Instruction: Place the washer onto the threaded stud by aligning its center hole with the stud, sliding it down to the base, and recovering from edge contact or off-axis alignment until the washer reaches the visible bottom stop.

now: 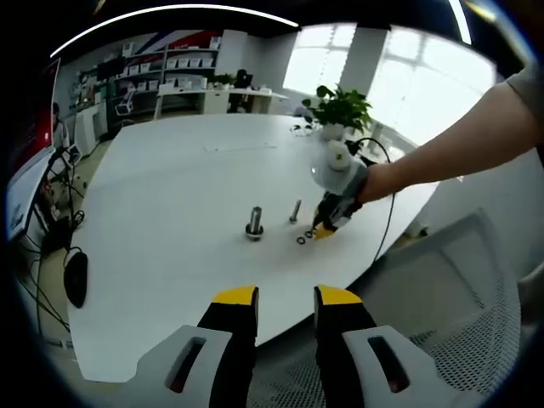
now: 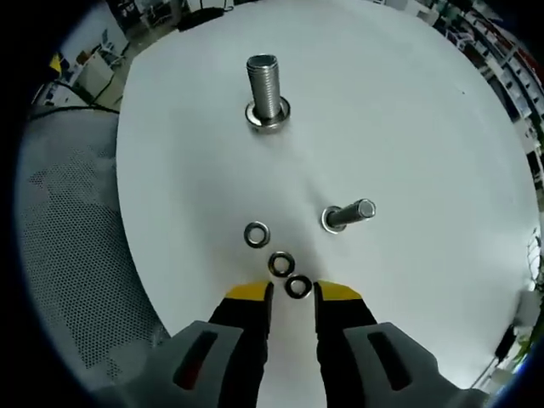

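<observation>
Three washers lie loose on the white desk in my right gripper view: one farthest from me, one in the middle, and one nearest, the last two touching or nearly so. My right gripper hangs low over them, fingers apart, with the nearest washer lying in the gap between the yellow tips; I cannot tell whether either tip touches it.

Two threaded studs stand on the desk beyond the washers. Large stud: upright, with a ring at its base, well apart from the washers. Small stud: nearer, to the right of the washers, bare of any washer.

From my left gripper view: left gripper hovers off the desk edge above a mesh chair, fingers apart, holding nothing. The right gripper and the hand holding it sit over the washers, beside both studs. A potted plant stands at the far edge.
</observation>
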Tool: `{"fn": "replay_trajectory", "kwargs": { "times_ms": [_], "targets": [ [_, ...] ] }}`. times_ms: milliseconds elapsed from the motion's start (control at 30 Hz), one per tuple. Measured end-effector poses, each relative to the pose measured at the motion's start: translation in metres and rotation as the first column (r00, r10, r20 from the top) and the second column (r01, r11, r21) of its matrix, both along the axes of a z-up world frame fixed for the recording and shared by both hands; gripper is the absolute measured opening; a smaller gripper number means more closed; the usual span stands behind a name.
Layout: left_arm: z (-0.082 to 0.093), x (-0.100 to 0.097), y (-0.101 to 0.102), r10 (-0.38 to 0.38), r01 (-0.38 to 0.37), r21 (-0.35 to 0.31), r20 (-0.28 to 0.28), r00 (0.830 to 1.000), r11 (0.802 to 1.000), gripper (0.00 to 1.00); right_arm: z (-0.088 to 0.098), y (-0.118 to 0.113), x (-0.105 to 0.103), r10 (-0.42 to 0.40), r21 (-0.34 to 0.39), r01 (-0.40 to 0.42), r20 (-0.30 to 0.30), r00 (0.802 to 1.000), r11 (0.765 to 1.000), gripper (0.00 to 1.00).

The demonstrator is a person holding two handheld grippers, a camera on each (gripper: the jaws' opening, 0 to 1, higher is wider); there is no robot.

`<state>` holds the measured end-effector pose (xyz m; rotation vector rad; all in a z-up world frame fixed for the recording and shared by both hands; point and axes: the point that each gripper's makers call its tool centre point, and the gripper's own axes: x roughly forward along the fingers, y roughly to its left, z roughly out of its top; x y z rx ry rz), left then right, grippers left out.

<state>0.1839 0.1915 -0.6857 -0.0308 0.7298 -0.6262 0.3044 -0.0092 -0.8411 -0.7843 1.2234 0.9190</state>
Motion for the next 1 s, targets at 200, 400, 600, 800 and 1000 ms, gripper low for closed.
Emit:
{"fn": "replay_trajectory", "kwargs": {
  "times_ms": [200,400,600,800,1000],
  "targets": [
    [-0.0003,-0.0003,0.0002,0.000,0.000,0.002,-0.002,1.000,1.000,0.24,-0.0014,-0.0010,-0.0005,0.127,-0.049,-0.128,-0.028,0.992,0.991,0.21],
    [-0.0009,-0.0005,-0.0004,-0.006,0.006,0.004,-0.004,1.000,1.000,0.24,-0.0027,-0.0014,0.0034,0.161,-0.106,-0.164,-0.035,0.986,0.981,0.16],
    [-0.0012,-0.0007,-0.0007,-0.007,0.007,0.003,-0.006,1.000,1.000,0.24,-0.0034,-0.0019,0.0058,0.115,-0.161,-0.125,-0.070,0.991,0.979,0.15],
    [-0.0015,-0.0012,-0.0011,-0.010,0.010,0.004,-0.007,1.000,1.000,0.24,-0.0027,-0.0009,0.0016,0.135,-0.234,-0.146,-0.063,0.989,0.961,0.14],
    [-0.0015,-0.0010,-0.0007,-0.008,0.008,0.004,-0.007,1.000,1.000,0.23,-0.0016,-0.0025,0.0041,0.102,-0.221,-0.110,-0.047,0.994,0.969,0.14]
  ]
}}
